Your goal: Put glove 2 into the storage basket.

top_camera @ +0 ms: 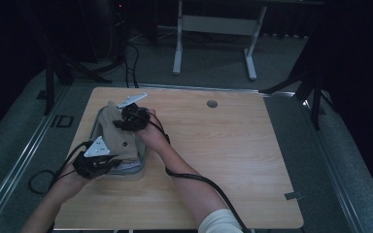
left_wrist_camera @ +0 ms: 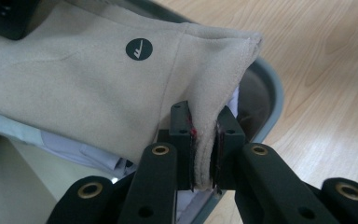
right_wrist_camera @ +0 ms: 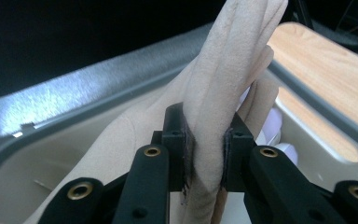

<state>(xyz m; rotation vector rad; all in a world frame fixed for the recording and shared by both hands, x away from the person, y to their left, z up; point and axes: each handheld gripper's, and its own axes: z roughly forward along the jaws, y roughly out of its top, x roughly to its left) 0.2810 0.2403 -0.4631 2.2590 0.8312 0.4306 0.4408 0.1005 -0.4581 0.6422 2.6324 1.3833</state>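
The left gripper [left_wrist_camera: 204,154] is closed on the near edge of the beige cloth [left_wrist_camera: 74,93]; a doubled hem is pinched between its jaws, seen close in the left gripper view. The right gripper [right_wrist_camera: 205,154] is clamped on a thick, gathered fold of the same cloth, which rises upright from between the jaws in the right gripper view. In the high view, the left gripper [top_camera: 94,162] is held at the near end of the grey bin [top_camera: 143,165] and the right gripper [top_camera: 131,119] at the far end, so the cloth [top_camera: 119,133] is stretched lengthwise over the bin.

The two opposite grips are judged to serve control of the fabric: with both ends held, the cloth is kept taut and off the bin's contents, and it can be lowered or lifted as one piece. Whether it is being put in or taken out cannot be told.

The cloth carries a small dark round label with a light mark [left_wrist_camera: 139,49] on its upper face.

The bin is a shallow tray with a rounded grey rim [left_wrist_camera: 272,98], set at the left of the wooden table [top_camera: 223,145]. White and pale blue folded items [left_wrist_camera: 74,147] are seen inside it, lying beneath the cloth. Further white items [right_wrist_camera: 272,126] are visible behind the raised fold, against the bin's pale inner wall [right_wrist_camera: 307,135]. What these items are cannot be told.
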